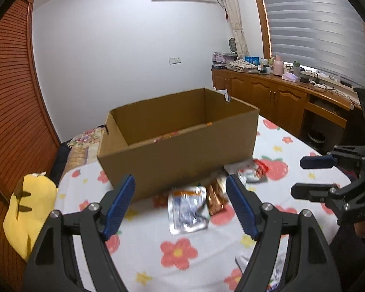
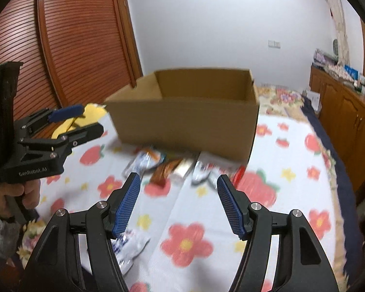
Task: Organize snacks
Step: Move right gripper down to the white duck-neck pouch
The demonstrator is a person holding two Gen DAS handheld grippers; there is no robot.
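Observation:
An open cardboard box (image 1: 177, 146) (image 2: 187, 121) stands on the flowered cloth (image 1: 177, 250), with a bit of orange wrapping showing inside it. In front of it lie a silver packet (image 1: 187, 209) (image 2: 146, 160), a copper-brown packet (image 1: 215, 199) (image 2: 168, 170) and a red and white packet (image 1: 253, 170) (image 2: 206, 170). My left gripper (image 1: 180, 182) (image 2: 92, 119) is open and holds nothing, short of the packets. My right gripper (image 2: 178, 178) (image 1: 296, 176) is open too, with nothing between its pads. Another silver packet (image 2: 131, 245) lies below its left finger.
A yellow plush toy (image 1: 29, 206) (image 2: 90, 112) sits at the cloth's left edge. Louvred wooden doors (image 1: 12, 97) close off the left, and a wooden cabinet (image 1: 279, 97) laden with small items runs along the right. A hand (image 2: 9, 199) grips the left tool's handle.

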